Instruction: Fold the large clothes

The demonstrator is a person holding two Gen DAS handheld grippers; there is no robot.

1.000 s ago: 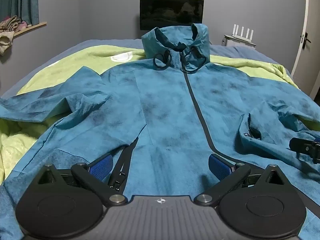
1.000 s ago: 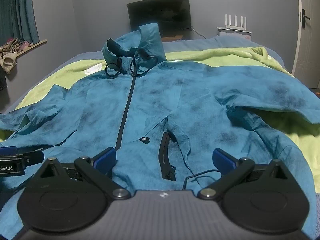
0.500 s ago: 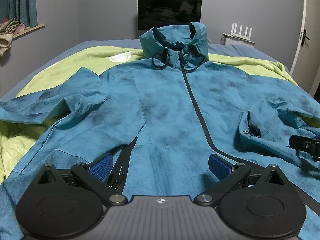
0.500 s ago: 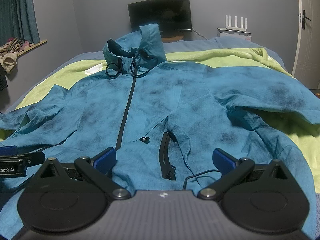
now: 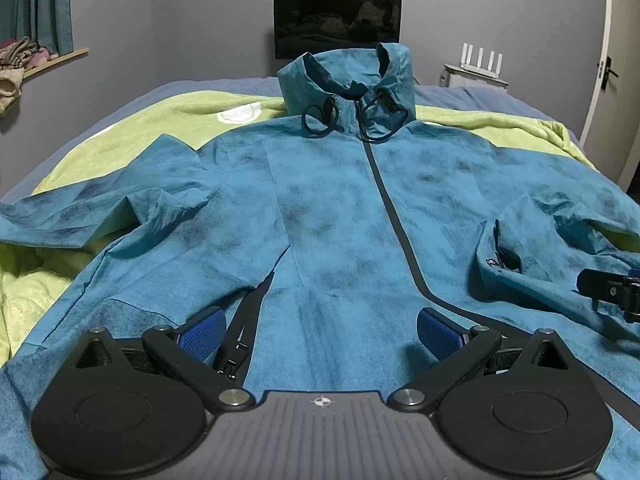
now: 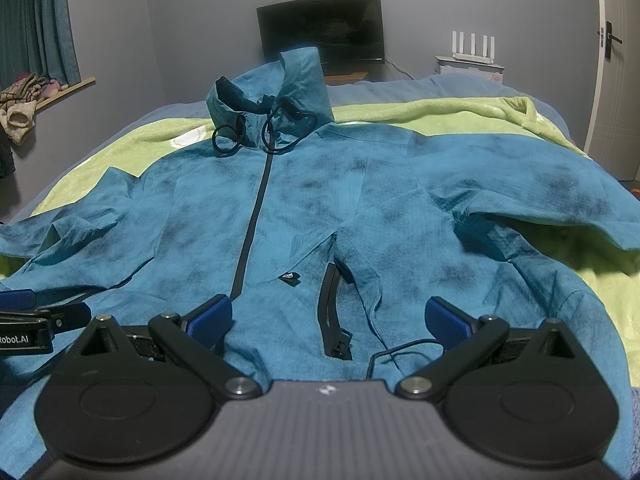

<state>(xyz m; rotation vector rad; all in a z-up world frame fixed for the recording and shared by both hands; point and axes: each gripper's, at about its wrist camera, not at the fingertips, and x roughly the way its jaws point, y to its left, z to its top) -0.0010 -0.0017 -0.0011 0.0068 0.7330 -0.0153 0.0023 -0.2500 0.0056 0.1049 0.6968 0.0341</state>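
Note:
A large teal jacket [image 5: 332, 216] lies face up on the bed, zipped, collar standing at the far end, sleeves spread to both sides. It also fills the right wrist view [image 6: 360, 208]. My left gripper [image 5: 320, 330] is open and empty, low over the hem left of the zip. My right gripper [image 6: 328, 320] is open and empty over the hem right of the zip, near a black pocket zip [image 6: 334, 312]. Each gripper shows at the edge of the other's view: the right gripper [image 5: 612, 292], the left gripper [image 6: 36, 320].
A lime-green blanket [image 5: 132, 140] covers the bed under the jacket. A dark monitor [image 5: 336, 24] and a white router [image 5: 480, 64] stand past the bed's far end. A door [image 5: 616, 80] is at the right, a curtain and shelf [image 5: 44, 56] at the left.
Both grippers have barely shifted; the left wrist view has drifted slightly. The jacket has not moved.

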